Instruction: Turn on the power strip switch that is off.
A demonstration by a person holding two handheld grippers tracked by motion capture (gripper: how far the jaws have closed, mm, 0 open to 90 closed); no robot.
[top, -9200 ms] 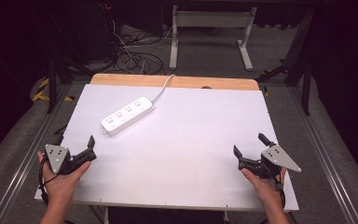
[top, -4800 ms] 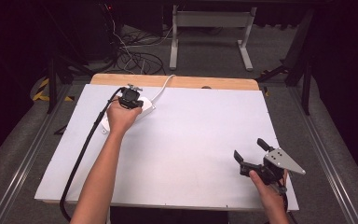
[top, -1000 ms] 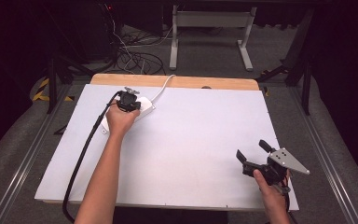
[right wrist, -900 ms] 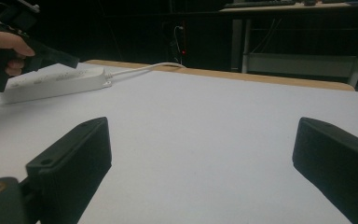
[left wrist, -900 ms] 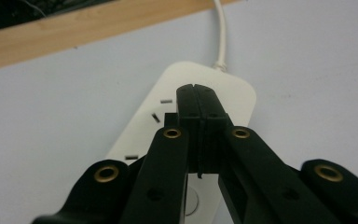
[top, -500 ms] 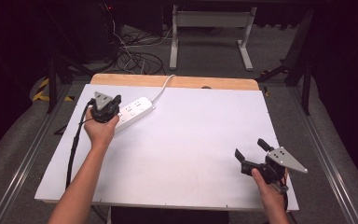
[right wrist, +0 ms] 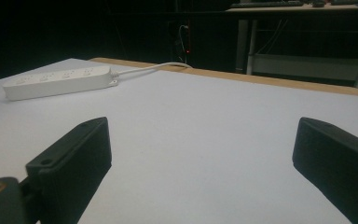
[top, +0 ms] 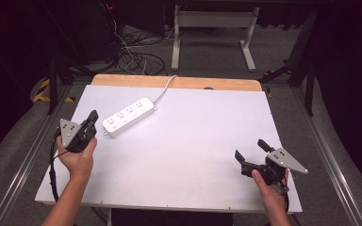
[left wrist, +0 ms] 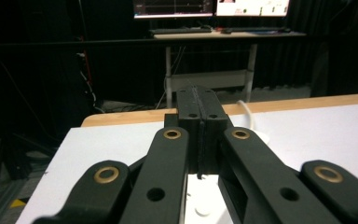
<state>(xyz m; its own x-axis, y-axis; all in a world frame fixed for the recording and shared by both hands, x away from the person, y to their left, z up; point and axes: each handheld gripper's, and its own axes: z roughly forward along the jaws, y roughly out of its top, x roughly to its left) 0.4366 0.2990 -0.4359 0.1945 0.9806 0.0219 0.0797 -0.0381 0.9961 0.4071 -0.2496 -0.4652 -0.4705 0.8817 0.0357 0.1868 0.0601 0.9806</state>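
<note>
1. Right gripper [top: 250, 153]: held at the near right of the table [top: 193, 141], low over the white top. Jaws stand wide apart, with nothing between them. In the right gripper view the two jaws sit at the left and right edges of the frame, bare table between.

2. Left gripper [top: 92, 120]: held at the near left, by the table's left edge, tips directed toward the strip. Jaws are pressed together; in the left gripper view [left wrist: 199, 121] the pads meet along a thin seam, and nothing is clamped in them. A black cable hangs from it down past the forearm.

3. Power strip [top: 129, 117]: lies flat on the white top, left of centre, toward the far side. Its near-left end lies just beside the left gripper's tips, not touching in the high view. In the left gripper view a white part of it shows just beyond and below the closed jaws.

4. Long axis of the strip: runs diagonally, from near-left to far-right. Socket face is up, with a row of outlets along its length. The corded end points to the far right.

5. Cord [top: 165, 89]: white, leaves the strip's far-right end, curves across the wooden strip at the table's far edge and drops over it.

6. Beyond the table: a desk frame [top: 214, 28] on the floor, with loose dark cables to its left.
</note>
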